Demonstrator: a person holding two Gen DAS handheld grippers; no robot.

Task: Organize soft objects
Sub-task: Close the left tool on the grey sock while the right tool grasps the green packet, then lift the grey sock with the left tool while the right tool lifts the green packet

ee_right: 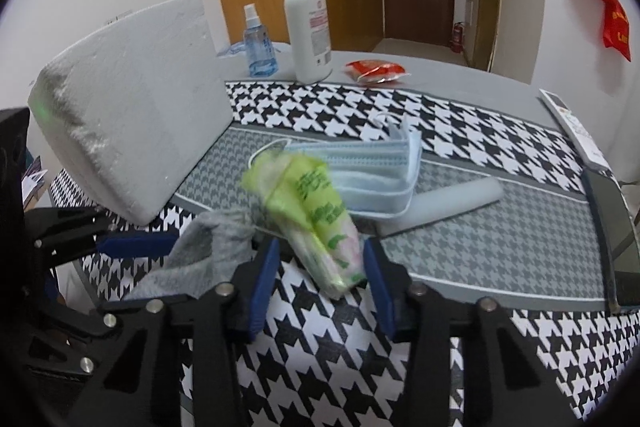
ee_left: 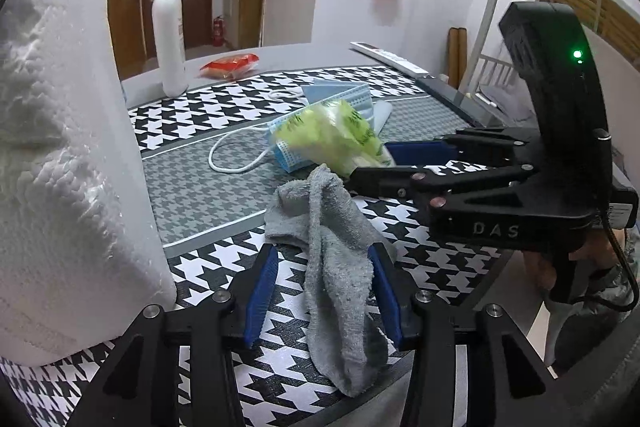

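Note:
A grey sock (ee_left: 336, 267) lies crumpled on the houndstooth mat between the jaws of my left gripper (ee_left: 324, 291). That gripper is open: the right pad brushes the sock and the left pad stands clear of it. A yellow-green tissue pack (ee_right: 316, 215) rests tilted against a stack of blue face masks (ee_right: 372, 167). My right gripper (ee_right: 320, 267) is shut on the pack's near end, both blue pads touching its sides. The pack looks blurred. The sock's toe (ee_right: 200, 251) lies just left of the right gripper.
A big white paper towel roll (ee_left: 60, 147) stands close on the left. A pump bottle (ee_right: 308, 27), a spray bottle (ee_right: 260, 43) and a red packet (ee_right: 376, 71) sit at the back. A grey strip (ee_right: 440, 203), a remote (ee_right: 572, 123) and a dark slab (ee_right: 604, 227) lie right.

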